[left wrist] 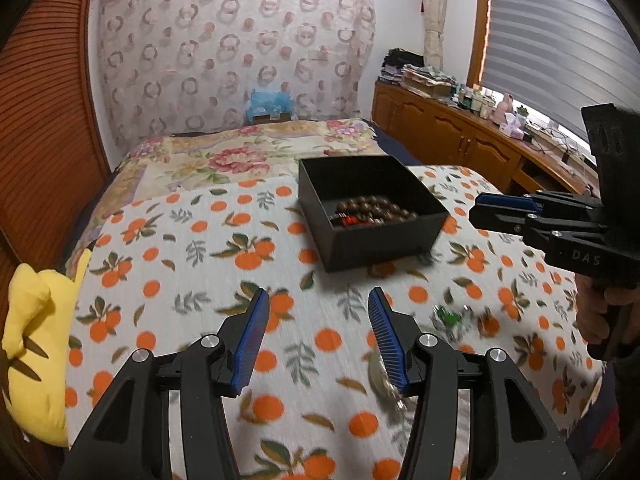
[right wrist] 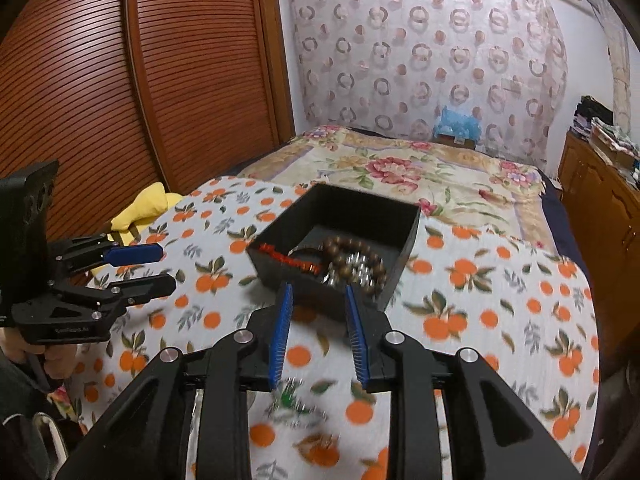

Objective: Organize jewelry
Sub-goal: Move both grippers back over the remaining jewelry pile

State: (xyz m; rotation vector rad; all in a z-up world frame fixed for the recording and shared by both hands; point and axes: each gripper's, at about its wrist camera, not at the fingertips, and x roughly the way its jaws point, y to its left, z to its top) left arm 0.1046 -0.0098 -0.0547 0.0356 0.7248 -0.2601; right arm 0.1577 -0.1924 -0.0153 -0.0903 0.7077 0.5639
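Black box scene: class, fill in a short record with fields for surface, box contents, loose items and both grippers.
surface: orange-print cloth on a bed
black box: open, holds brown bead bracelet, red bead strand, silver beads
loose items: green-and-silver piece on the cloth, blurred
left gripper: open, empty
right gripper: open, empty

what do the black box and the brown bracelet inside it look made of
Black box: likely rigid cardboard, matte; thin straight walls, sharp corners, no shine.
Brown bracelet: probably polished wood beads; round, warm brown, faint gloss. Blur leaves resin or stone possible.
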